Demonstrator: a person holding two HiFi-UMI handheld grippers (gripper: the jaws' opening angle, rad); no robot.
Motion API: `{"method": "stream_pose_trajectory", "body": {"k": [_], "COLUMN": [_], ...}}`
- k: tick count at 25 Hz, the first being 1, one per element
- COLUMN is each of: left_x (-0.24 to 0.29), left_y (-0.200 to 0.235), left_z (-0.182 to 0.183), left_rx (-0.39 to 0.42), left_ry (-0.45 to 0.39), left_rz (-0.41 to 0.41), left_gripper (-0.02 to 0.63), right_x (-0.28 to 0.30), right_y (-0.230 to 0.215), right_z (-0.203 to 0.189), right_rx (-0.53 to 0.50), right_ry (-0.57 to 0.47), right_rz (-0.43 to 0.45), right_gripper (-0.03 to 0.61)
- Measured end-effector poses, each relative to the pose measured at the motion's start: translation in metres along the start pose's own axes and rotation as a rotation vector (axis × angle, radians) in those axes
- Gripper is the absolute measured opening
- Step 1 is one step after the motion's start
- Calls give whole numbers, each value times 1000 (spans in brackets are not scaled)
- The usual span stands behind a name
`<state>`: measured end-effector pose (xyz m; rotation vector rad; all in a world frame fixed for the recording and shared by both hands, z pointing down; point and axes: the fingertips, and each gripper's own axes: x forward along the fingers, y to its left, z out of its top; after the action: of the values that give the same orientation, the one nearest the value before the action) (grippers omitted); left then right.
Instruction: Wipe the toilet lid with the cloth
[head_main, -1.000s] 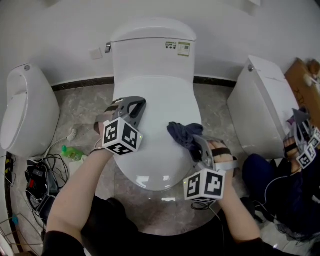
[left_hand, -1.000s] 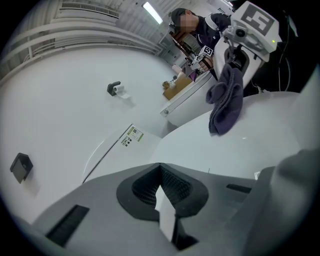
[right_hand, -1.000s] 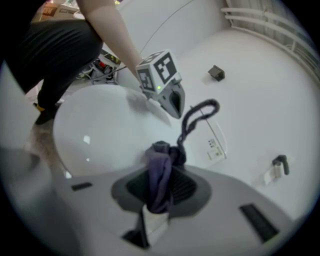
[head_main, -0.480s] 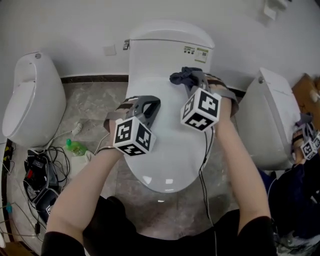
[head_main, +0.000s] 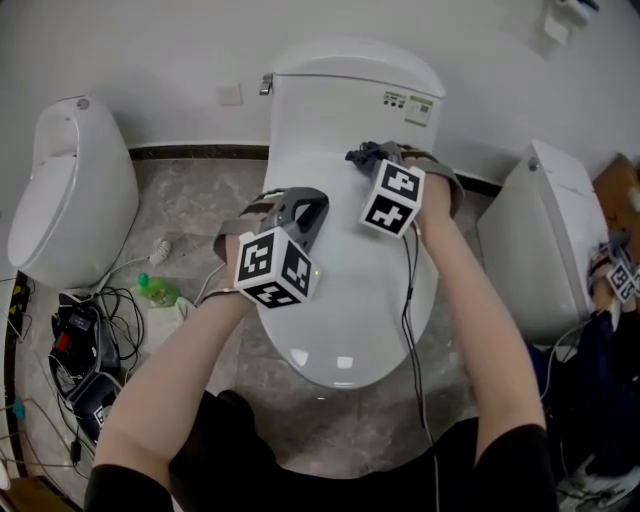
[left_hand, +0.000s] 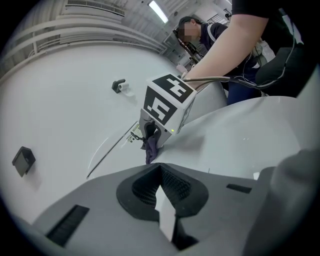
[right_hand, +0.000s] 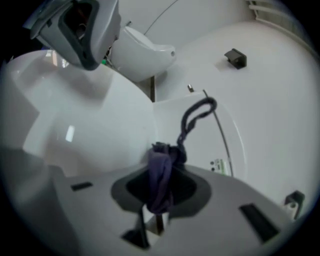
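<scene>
The white toilet's lid (head_main: 340, 290) lies closed below the tank (head_main: 350, 90). My right gripper (head_main: 378, 162) is shut on the dark purple cloth (head_main: 364, 155), holding it against the back of the lid close to the tank. The right gripper view has the cloth (right_hand: 161, 175) bunched between the jaws, one strand looping up over the lid (right_hand: 75, 115). Over the lid's left side, my left gripper (head_main: 300, 212) is shut with nothing in it. From the left gripper view, the right gripper (left_hand: 150, 137) and the cloth (left_hand: 151, 149) sit just ahead.
A white fixture (head_main: 70, 200) stands at the left and another toilet (head_main: 545, 240) at the right. Cables and devices (head_main: 80, 350) and a green bottle (head_main: 155, 292) lie on the floor at the left. Another person's gripper (head_main: 620, 275) shows at the right edge.
My right gripper has carried the cloth from the lid's front right up to its back by the tank. The left gripper has stayed over the lid's left side.
</scene>
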<state>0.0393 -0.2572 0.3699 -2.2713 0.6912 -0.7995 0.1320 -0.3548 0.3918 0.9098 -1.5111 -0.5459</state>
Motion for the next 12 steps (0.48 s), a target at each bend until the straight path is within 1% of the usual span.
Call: {"method": "stream_pose_trajectory", "body": {"k": [4, 12], "left_x": [1, 5], "left_y": [-2, -11], "left_z": [5, 2], "left_rx": [4, 12], "left_ry": [0, 19], "left_rz": [-12, -34], "left_gripper": [11, 11], "right_x": [-4, -27], "right_y": [19, 43], "right_z": [-4, -4], "right_rx": [-3, -10], "right_ry": [1, -4], "right_rz": [27, 35], "right_gripper": [81, 81]}}
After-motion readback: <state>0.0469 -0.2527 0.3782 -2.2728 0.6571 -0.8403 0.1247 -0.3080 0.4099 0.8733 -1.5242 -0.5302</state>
